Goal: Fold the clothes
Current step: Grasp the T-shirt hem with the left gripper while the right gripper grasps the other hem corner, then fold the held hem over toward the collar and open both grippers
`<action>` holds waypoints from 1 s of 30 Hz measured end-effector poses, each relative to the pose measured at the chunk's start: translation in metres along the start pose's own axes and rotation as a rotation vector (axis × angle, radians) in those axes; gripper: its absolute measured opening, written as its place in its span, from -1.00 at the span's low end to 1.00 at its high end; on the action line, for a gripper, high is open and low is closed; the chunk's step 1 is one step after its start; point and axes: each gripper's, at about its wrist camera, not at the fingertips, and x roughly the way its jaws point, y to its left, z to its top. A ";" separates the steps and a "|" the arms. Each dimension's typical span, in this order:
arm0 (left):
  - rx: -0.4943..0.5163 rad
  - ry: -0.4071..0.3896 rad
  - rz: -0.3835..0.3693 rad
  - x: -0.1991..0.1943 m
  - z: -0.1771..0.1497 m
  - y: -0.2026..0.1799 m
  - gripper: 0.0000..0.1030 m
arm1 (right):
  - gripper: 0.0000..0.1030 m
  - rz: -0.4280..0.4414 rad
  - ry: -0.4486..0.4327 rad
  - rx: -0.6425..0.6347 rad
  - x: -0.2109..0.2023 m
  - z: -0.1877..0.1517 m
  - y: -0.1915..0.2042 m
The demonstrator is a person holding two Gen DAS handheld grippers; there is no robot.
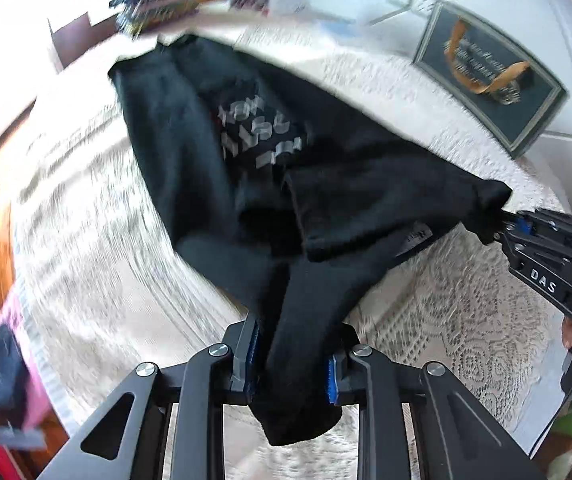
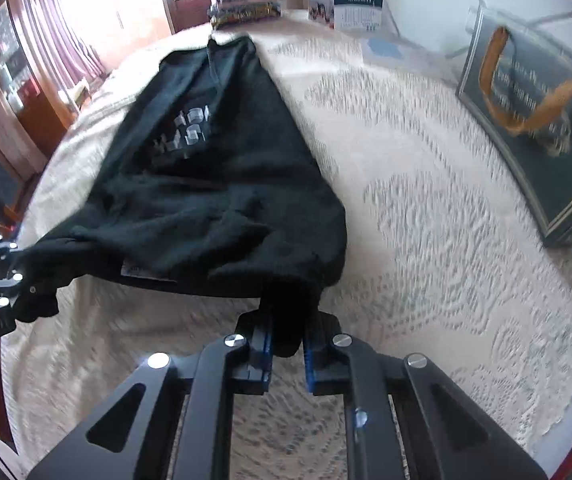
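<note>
Black T-shirt point(image 1: 214, 132) is only starting to get folded: left gripper point(image 1: 294, 364) and right gripper point(image 2: 288, 354) are each pinching 1 near corner, lifting it off the lace tablecloth point(image 2: 426, 220), with every fold seemingly remaining

Motion blur smears the lace cloth point(image 1: 98, 240) and the grey print point(image 1: 260, 132) on the black garment point(image 1: 190, 128), unreadable. The stacked packets point(image 2: 246, 2) blur too; the dark framed board point(image 2: 538, 132) runs off the right edge.
</note>
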 end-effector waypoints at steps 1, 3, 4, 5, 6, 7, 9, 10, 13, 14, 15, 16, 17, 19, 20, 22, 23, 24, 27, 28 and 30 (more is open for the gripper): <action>0.018 -0.010 -0.020 -0.002 0.007 0.003 -0.59 | -0.79 -0.009 -0.012 0.001 -0.004 0.006 0.003; 0.051 -0.030 -0.049 -0.009 0.021 0.014 -0.61 | -0.80 -0.024 -0.034 0.018 -0.011 0.018 0.009; 0.077 -0.040 -0.064 -0.011 0.028 0.021 -0.61 | -0.80 -0.029 -0.045 0.031 -0.015 0.024 0.011; 0.093 -0.045 -0.075 -0.012 0.035 0.033 -0.61 | -0.81 -0.036 -0.058 0.043 -0.019 0.030 0.014; 0.115 -0.050 -0.094 -0.012 0.044 0.042 -0.61 | -0.81 -0.048 -0.069 0.056 -0.020 0.038 0.018; 0.138 -0.054 -0.116 -0.012 0.053 0.051 -0.61 | -0.81 -0.062 -0.079 0.068 -0.022 0.046 0.022; 0.171 -0.056 -0.142 -0.012 0.065 0.067 -0.61 | -0.81 -0.093 -0.094 0.094 -0.024 0.060 0.030; 0.178 -0.052 -0.158 -0.012 0.074 0.076 -0.61 | -0.81 -0.107 -0.099 0.106 -0.023 0.068 0.035; 0.196 -0.044 -0.194 -0.010 0.100 0.104 -0.61 | -0.81 -0.136 -0.115 0.141 -0.020 0.094 0.051; 0.202 -0.046 -0.194 -0.010 0.108 0.113 -0.61 | -0.81 -0.135 -0.121 0.156 -0.019 0.103 0.055; 0.199 -0.048 -0.199 -0.011 0.116 0.120 -0.61 | -0.81 -0.132 -0.129 0.163 -0.018 0.113 0.059; 0.193 -0.056 -0.199 -0.012 0.125 0.129 -0.62 | -0.81 -0.127 -0.139 0.166 -0.017 0.124 0.063; 0.187 -0.073 -0.191 -0.014 0.134 0.138 -0.62 | -0.81 -0.123 -0.150 0.158 -0.015 0.136 0.066; 0.174 -0.109 -0.170 -0.016 0.153 0.155 -0.62 | -0.82 -0.117 -0.172 0.134 -0.010 0.161 0.071; 0.169 -0.116 -0.170 -0.016 0.162 0.165 -0.62 | -0.82 -0.110 -0.184 0.128 -0.007 0.173 0.073; 0.159 -0.122 -0.161 -0.011 0.181 0.185 -0.62 | -0.82 -0.085 -0.202 0.125 0.002 0.204 0.080; 0.142 -0.122 -0.158 -0.008 0.193 0.198 -0.62 | -0.82 -0.075 -0.208 0.125 0.006 0.217 0.083; 0.126 -0.123 -0.160 -0.005 0.202 0.210 -0.62 | -0.82 -0.066 -0.208 0.121 0.014 0.233 0.087; 0.104 -0.129 -0.156 0.011 0.241 0.250 -0.62 | -0.82 -0.054 -0.203 0.102 0.044 0.283 0.098; 0.102 -0.126 -0.155 0.020 0.254 0.263 -0.62 | -0.82 -0.054 -0.200 0.096 0.055 0.300 0.102; 0.095 -0.105 -0.159 0.042 0.283 0.290 -0.62 | -0.82 -0.040 -0.191 0.110 0.083 0.332 0.104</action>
